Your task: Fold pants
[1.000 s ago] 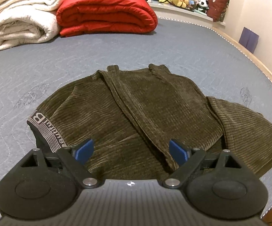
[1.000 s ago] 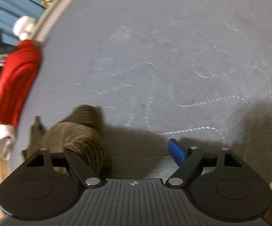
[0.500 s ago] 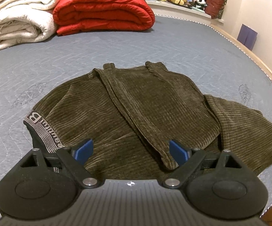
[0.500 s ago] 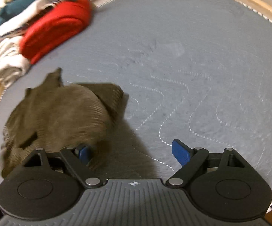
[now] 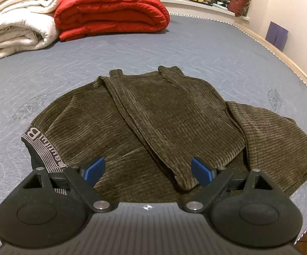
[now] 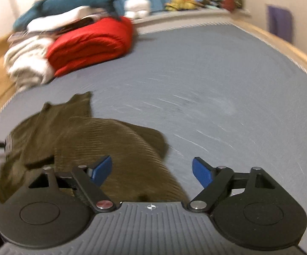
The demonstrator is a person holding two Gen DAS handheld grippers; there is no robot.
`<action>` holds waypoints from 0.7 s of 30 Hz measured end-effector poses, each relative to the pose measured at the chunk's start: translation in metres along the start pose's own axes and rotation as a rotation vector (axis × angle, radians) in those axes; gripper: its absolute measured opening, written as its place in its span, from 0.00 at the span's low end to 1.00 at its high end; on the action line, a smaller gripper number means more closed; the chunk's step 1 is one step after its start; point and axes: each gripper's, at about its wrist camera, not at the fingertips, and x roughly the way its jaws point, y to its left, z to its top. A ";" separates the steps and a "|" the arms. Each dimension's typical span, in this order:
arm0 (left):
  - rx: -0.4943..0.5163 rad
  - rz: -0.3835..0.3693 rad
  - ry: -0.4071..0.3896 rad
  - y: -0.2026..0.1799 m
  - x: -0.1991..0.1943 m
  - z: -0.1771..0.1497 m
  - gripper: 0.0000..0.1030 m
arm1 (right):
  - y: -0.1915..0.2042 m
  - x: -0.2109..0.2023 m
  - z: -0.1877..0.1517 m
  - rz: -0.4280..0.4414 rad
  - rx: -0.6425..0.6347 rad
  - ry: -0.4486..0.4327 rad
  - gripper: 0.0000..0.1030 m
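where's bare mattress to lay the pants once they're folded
Bare mattress stretches between the pants and the red quilt, and on toward the wall-side edge. The far left corner is crowded: white blankets beside the quilt.

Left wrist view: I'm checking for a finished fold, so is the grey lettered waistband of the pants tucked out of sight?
No. The waistband shows plainly at the left edge of the brown pants, beside the open left gripper.
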 end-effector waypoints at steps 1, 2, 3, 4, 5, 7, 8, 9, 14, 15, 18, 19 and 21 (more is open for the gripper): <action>-0.001 0.002 0.002 0.000 0.001 0.000 0.89 | 0.016 0.003 0.003 0.012 -0.031 -0.011 0.73; -0.003 0.005 0.004 0.002 0.002 0.000 0.89 | 0.031 0.007 0.007 0.020 -0.064 -0.022 0.70; -0.005 0.008 0.007 0.003 0.002 -0.001 0.89 | 0.047 0.011 0.010 0.029 -0.097 -0.034 0.67; -0.008 0.010 0.009 0.004 0.003 -0.001 0.89 | 0.063 0.015 0.012 0.042 -0.135 -0.041 0.66; -0.011 0.013 0.011 0.006 0.003 -0.001 0.89 | 0.078 0.018 0.013 0.050 -0.179 -0.046 0.64; -0.015 0.017 0.014 0.009 0.005 -0.001 0.89 | 0.108 0.026 0.014 0.063 -0.272 -0.051 0.64; -0.017 0.018 0.016 0.010 0.005 -0.001 0.89 | 0.124 0.033 0.012 0.071 -0.325 -0.040 0.64; -0.019 0.019 0.018 0.012 0.006 -0.001 0.89 | 0.136 0.038 0.011 0.073 -0.364 -0.031 0.64; -0.026 0.022 0.025 0.018 0.007 -0.002 0.89 | 0.176 0.057 0.001 0.079 -0.537 0.032 0.66; -0.027 0.023 0.027 0.020 0.007 -0.002 0.89 | 0.180 0.060 0.000 0.081 -0.547 0.042 0.67; -0.032 0.024 0.032 0.023 0.008 -0.002 0.89 | 0.189 0.068 -0.002 0.082 -0.561 0.062 0.69; -0.035 0.025 0.033 0.023 0.008 -0.002 0.89 | 0.192 0.071 -0.004 0.082 -0.567 0.066 0.70; -0.039 0.025 0.036 0.025 0.008 -0.002 0.89 | 0.197 0.077 -0.007 0.082 -0.581 0.081 0.74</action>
